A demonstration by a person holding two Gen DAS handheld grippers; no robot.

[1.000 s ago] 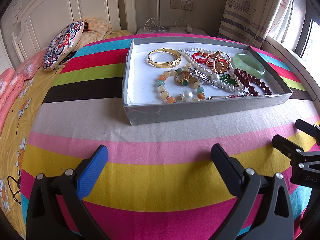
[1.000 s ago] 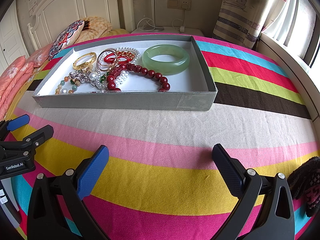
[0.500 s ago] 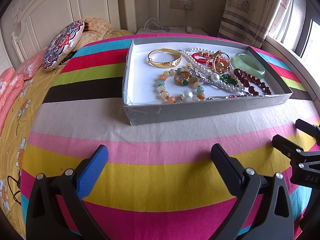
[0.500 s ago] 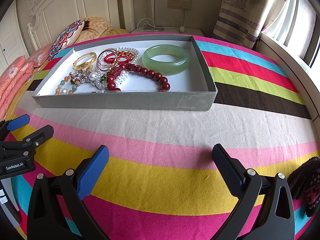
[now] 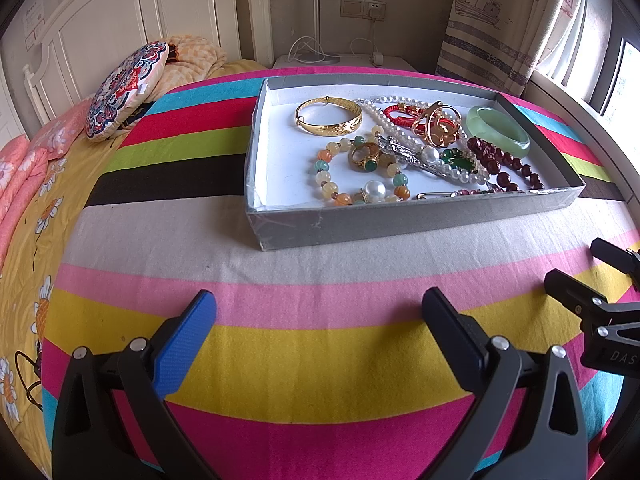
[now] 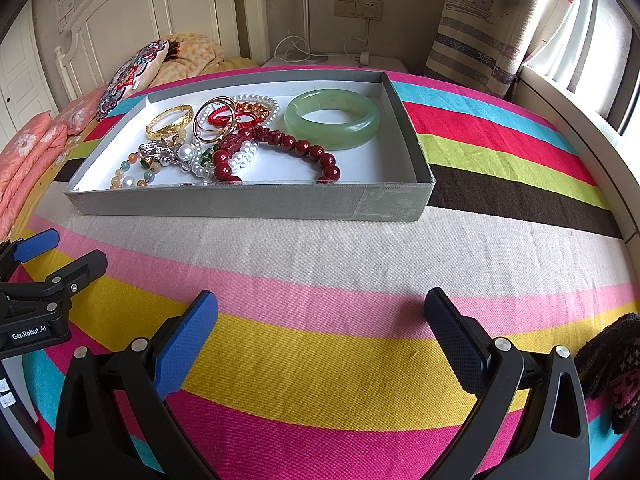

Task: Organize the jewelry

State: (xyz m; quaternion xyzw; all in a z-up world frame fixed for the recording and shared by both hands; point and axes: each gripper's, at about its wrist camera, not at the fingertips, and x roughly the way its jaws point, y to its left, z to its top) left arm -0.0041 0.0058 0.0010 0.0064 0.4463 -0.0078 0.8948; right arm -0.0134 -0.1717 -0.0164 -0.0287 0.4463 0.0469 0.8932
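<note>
A: Where does the jewelry sit?

B: All of it lies in one shallow grey tray with a white floor, upper centre of both views, resting on a striped blanket.

A: What does the tray hold?

B: In the left view, a gold bangle lies toward the tray's upper left, apart from the walls. Below it a bracelet of pastel beads rings a gold ring with a green stone. A pearl strand runs through the middle, tangled with a red cord bracelet and thin gold hoops. A green pendant lies among the pearls.

A: And the right side of the tray?

B: A jade bangle lies flat in the upper right corner in the right view, and a dark red bead bracelet curves just below it, touching the pearls. The tray's left floor is bare white.

A: The grippers?

B: The left gripper fills the bottom of its view, jaws spread wide, nothing between them, over the pink and yellow stripes short of the tray. The right gripper does the same in its own view, equally wide and empty.

A: Anything further out?

B: A patterned cushion at upper left, and a dark knitted glove at the right view's lower right edge.
</note>
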